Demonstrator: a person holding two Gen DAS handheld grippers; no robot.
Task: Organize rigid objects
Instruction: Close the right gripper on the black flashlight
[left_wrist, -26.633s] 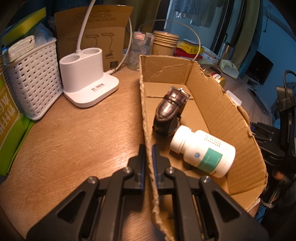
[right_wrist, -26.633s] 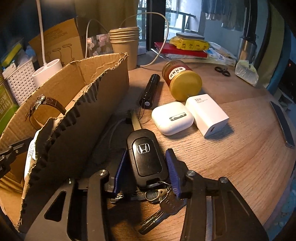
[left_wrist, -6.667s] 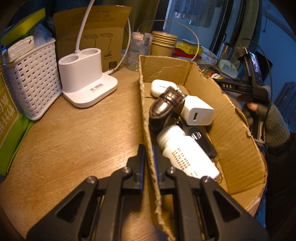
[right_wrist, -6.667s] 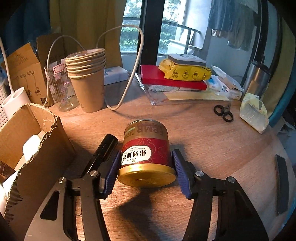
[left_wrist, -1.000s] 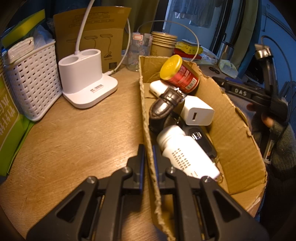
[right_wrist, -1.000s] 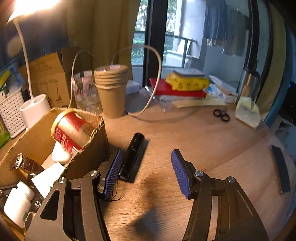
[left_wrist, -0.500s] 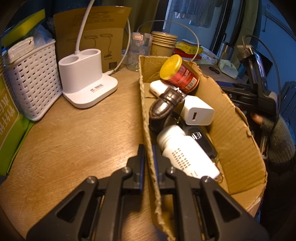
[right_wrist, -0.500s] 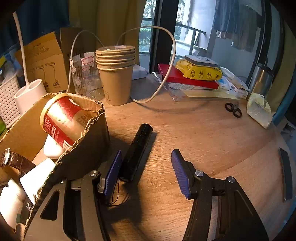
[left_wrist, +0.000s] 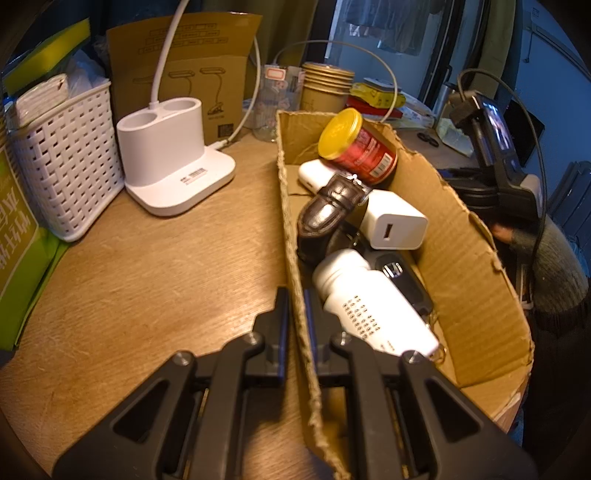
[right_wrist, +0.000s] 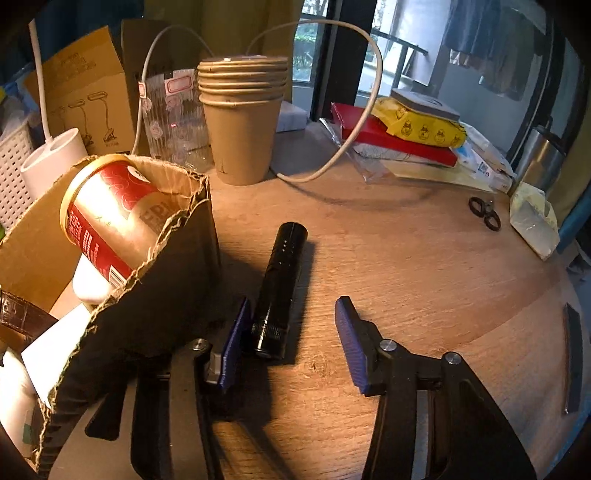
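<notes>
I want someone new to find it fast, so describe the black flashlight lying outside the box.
Find the torn cardboard box on the wooden table. Just outside its wall lies the flashlight, between the closing jaws of the right gripper, against its left pad. It is the only slim black cylinder there, unlike the fat red can inside the box.

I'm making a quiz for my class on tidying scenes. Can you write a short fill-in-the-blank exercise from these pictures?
1. The left claw is shut on the ___ of the cardboard box.
2. The red can in the box has a ___ lid.
3. The black flashlight lies on the ___, outside the box.
4. The right claw, its jaws closing, has the ___ between them.

Missing words: wall; yellow; table; flashlight
</notes>
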